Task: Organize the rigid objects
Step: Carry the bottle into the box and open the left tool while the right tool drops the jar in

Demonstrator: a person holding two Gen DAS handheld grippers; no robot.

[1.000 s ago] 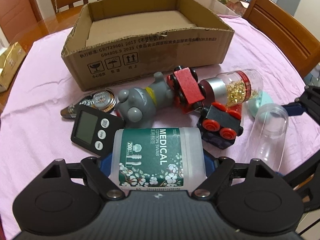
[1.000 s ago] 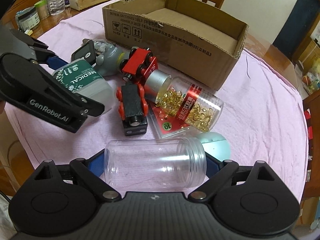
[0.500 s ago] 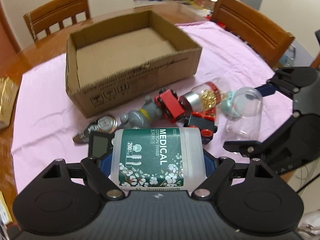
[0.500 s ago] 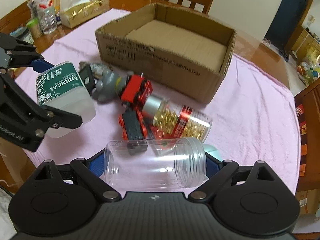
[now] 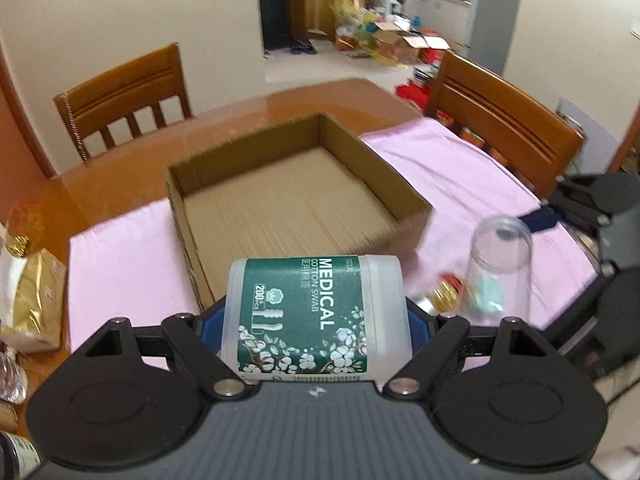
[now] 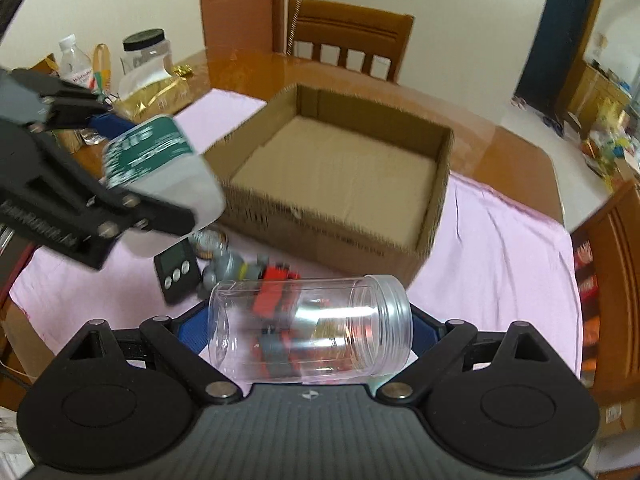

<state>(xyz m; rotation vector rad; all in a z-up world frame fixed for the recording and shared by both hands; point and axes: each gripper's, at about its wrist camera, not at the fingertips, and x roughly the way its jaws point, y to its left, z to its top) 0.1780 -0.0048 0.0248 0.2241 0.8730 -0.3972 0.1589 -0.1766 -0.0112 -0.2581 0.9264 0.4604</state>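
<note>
My left gripper (image 5: 316,320) is shut on a cotton swab box (image 5: 316,312) with a green "MEDICAL" label, held high above the table in front of an open cardboard box (image 5: 416,200). The swab box also shows in the right wrist view (image 6: 160,168). My right gripper (image 6: 310,330) is shut on a clear plastic jar (image 6: 312,332), held sideways above the toys. The jar also shows in the left wrist view (image 5: 500,264). The cardboard box (image 6: 434,216) holds nothing.
On the pink cloth lie a black timer (image 6: 176,276), a grey toy figure (image 6: 228,270), red toy train cars (image 6: 276,272) and a capsule bottle (image 5: 444,294). Wooden chairs (image 5: 128,100) stand around the table. A gold packet (image 5: 32,300) and bottles (image 6: 74,62) sit at the left.
Both grippers have risen well above the table with their objects and moved toward the cardboard box. The toys now lie below and partly out of sight.
</note>
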